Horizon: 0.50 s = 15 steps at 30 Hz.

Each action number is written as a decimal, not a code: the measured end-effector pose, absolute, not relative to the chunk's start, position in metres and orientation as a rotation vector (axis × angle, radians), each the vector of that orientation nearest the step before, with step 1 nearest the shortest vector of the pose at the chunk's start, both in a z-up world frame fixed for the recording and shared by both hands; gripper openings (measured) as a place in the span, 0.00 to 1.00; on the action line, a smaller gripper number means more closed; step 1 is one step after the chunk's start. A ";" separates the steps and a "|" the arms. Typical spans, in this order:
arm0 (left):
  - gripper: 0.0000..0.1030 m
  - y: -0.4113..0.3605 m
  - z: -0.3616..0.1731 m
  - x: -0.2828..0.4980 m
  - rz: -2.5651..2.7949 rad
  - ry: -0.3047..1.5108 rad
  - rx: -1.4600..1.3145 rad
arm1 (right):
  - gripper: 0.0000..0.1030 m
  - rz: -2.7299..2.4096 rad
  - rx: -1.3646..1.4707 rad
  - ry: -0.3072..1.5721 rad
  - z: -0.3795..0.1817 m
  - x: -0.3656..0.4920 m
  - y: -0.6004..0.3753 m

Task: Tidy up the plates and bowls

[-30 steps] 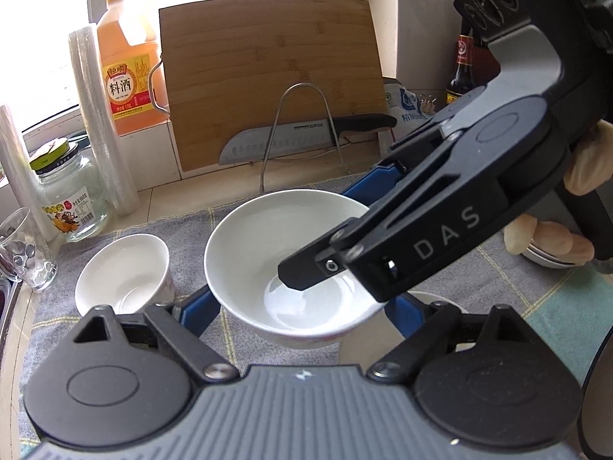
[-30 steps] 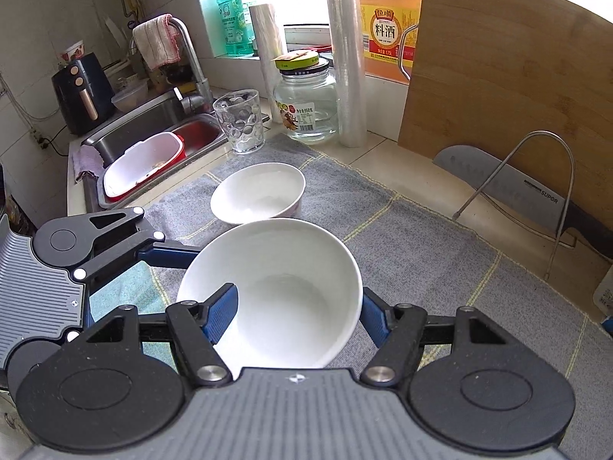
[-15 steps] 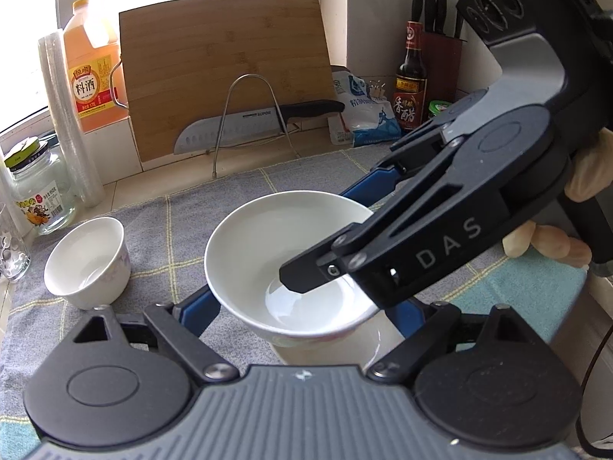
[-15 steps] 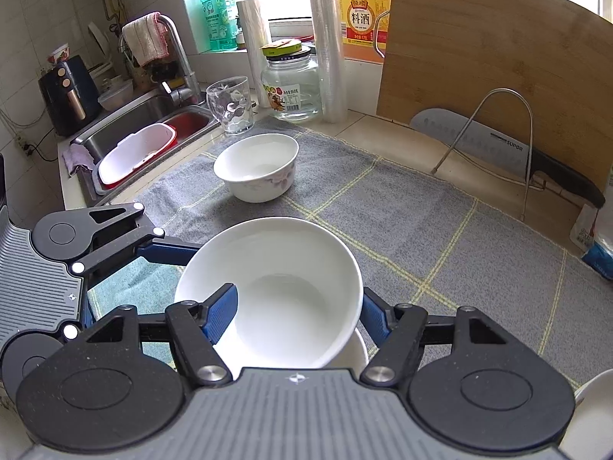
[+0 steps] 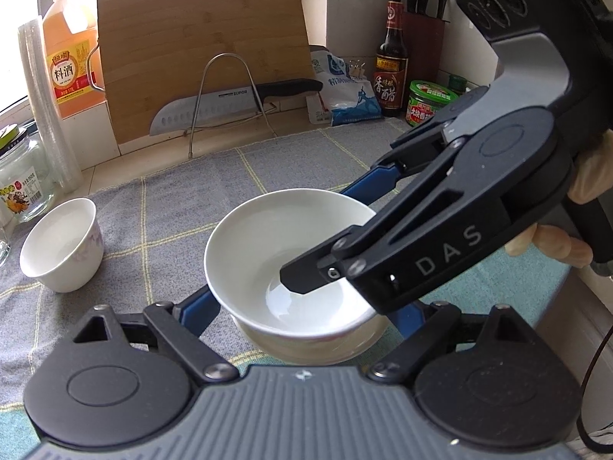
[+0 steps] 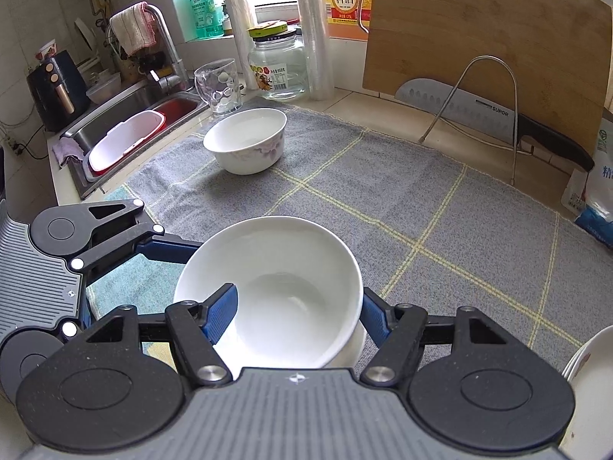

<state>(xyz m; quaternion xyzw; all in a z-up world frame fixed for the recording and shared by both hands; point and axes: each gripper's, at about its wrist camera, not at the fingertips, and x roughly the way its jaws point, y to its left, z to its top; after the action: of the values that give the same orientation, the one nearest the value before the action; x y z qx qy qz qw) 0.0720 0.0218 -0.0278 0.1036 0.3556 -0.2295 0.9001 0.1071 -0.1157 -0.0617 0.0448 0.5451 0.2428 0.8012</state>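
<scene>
While the right gripper clamps the white bowl, the left gripper seemingly stands released; knife reads SUPOR.

Cutting board, knife, glass jar

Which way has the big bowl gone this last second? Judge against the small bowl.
Yes. The big bowl, in the right gripper, has gone rightward, away from the small bowl.
</scene>
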 end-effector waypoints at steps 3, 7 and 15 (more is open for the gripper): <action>0.89 0.022 -0.030 0.072 -0.478 0.744 0.215 | 0.72 0.521 0.094 1.175 -0.064 0.106 -0.115; 0.89 0.021 -0.034 0.073 -0.479 0.754 0.216 | 0.72 0.521 0.080 1.177 -0.066 0.105 -0.114; 0.89 0.020 -0.038 0.075 -0.486 0.758 0.222 | 0.72 0.514 0.057 1.179 -0.071 0.103 -0.113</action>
<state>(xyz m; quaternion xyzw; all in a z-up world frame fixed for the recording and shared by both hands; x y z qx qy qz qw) 0.0749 0.0199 -0.0376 0.1069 0.3654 -0.2346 0.8944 0.1026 -0.1127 -0.0713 0.0264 0.5495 0.2394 0.8000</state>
